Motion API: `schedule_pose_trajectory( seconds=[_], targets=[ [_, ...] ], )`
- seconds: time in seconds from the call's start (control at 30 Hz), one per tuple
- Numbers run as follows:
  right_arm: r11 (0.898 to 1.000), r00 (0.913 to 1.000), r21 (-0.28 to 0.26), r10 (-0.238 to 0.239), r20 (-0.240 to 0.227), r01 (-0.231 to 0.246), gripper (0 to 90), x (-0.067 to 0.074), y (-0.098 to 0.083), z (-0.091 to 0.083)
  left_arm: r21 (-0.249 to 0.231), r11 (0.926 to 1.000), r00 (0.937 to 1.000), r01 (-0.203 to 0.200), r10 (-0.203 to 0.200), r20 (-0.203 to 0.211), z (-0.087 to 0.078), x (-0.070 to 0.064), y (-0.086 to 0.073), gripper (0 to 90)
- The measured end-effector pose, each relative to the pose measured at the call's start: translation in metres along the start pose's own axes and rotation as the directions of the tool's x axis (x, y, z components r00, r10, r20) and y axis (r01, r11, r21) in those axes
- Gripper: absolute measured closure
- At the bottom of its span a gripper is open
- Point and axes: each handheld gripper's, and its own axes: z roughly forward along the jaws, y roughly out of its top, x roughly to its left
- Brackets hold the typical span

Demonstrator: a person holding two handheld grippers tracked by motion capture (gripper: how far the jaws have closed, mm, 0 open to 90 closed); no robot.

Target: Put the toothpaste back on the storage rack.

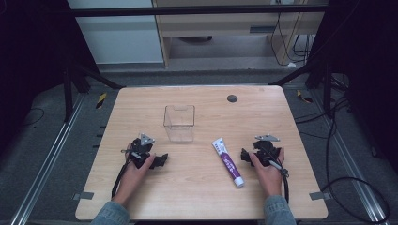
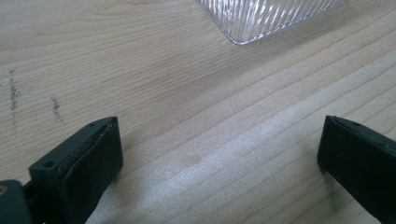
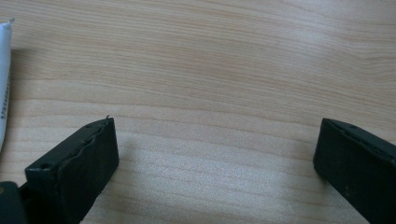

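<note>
Soft toothpaste tube (image 1: 228, 162) lies flat, likely light; grab mid-body. Left gripper (image 1: 161, 160) and right gripper (image 1: 244, 154) jaws spread, empty.

A pale wooden bench (image 1: 202, 187) with rounded corners stands on grey carpet floor (image 1: 42, 136), flanked by metal rails (image 1: 44, 171) on either side. Beyond it a light wood cabinet (image 1: 220, 23) stands against a white wall panel (image 1: 117, 37), with black cables (image 1: 347, 178) trailing over the floor at right and dark curtains (image 1: 28, 47) closing both sides.
</note>
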Motion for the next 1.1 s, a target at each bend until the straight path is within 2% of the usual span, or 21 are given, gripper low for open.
schedule_pose_trajectory(
  seconds=[0.13, 0.2, 0.23, 0.3, 0.4, 0.47, 0.57, 0.63, 0.73, 0.77, 0.87, 1.0, 1.1],
  targets=[
    [1.000, 0.9997, 0.001, -0.019, -0.015, 0.019, 0.8, -0.002, -0.001, -0.001, 0.000, 1.0000, 1.0000, 0.000, 0.000, 0.000, 0.000, 0.000, 0.000, 0.0],
    [1.000, 0.9994, 0.003, -0.029, -0.018, 0.029, 6.3, -0.003, 0.000, -0.002, 0.000, 1.0000, 1.0000, 0.000, 0.000, 0.000, 0.000, 0.000, 0.000, 0.0],
    [0.999, 0.9991, 0.007, -0.033, -0.025, 0.034, 9.6, -0.003, 0.000, -0.005, 0.000, 1.0000, 1.0000, 0.000, 0.000, 0.000, 0.000, 0.000, 0.000, 0.0],
    [0.999, 0.9981, 0.013, -0.053, -0.033, 0.053, 8.8, -0.004, 0.000, -0.012, 0.000, 1.0000, 1.0000, 0.000, 0.000, 0.000, 0.000, 0.000, 0.000, 0.0],
    [0.997, 0.9952, 0.012, -0.075, -0.064, 0.076, 12.7, -0.003, 0.001, -0.028, 0.000, 1.0000, 1.0000, 0.000, 0.000, 0.000, 0.000, 0.000, 0.000, 0.0],
    [0.996, 0.9912, -0.004, -0.087, -0.099, 0.087, 14.4, 0.002, 0.001, -0.043, 0.000, 1.0000, 1.0000, 0.000, 0.000, 0.000, 0.000, 0.000, 0.000, 0.0],
    [0.991, 0.9840, 0.004, -0.129, -0.123, 0.130, 17.1, 0.012, -0.001, -0.060, 0.000, 1.0000, 1.0000, 0.000, 0.000, 0.000, 0.000, 0.000, 0.000, 0.0],
    [0.988, 0.9788, 0.000, -0.156, -0.133, 0.157, 21.3, 0.018, -0.003, -0.069, 0.000, 1.0000, 1.0000, -0.001, 0.001, 0.000, 0.000, 0.000, 0.000, 0.0],
    [0.985, 0.9724, 0.012, -0.168, -0.162, 0.172, 25.7, 0.026, -0.004, -0.079, 0.000, 1.0000, 1.0000, 0.000, 0.000, 0.000, 0.000, 0.000, 0.000, 0.0],
    [0.985, 0.9724, 0.012, -0.168, -0.162, 0.172, 25.7, 0.026, -0.004, -0.079, 0.000, 1.0000, 1.0000, 0.000, 0.000, 0.000, 0.000, 0.000, 0.000, 0.0],
    [0.978, 0.9620, 0.018, -0.199, -0.187, 0.206, 30.7, 0.039, -0.004, -0.087, 0.000, 1.0000, 1.0000, 0.000, 0.000, 0.000, 0.000, 0.000, 0.000, 0.0],
    [0.973, 0.9573, 0.026, -0.220, -0.187, 0.229, 37.6, 0.047, -0.001, -0.088, 0.000, 1.0000, 1.0000, 0.000, 0.000, -0.001, 0.000, 0.000, 0.000, 0.0],
    [0.966, 0.9471, 0.048, -0.240, -0.213, 0.256, 41.5, 0.053, 0.001, -0.086, 0.001, 1.0000, 1.0000, -0.001, 0.001, 0.000, 0.000, 0.000, 0.000, 0.0]
  ],
)
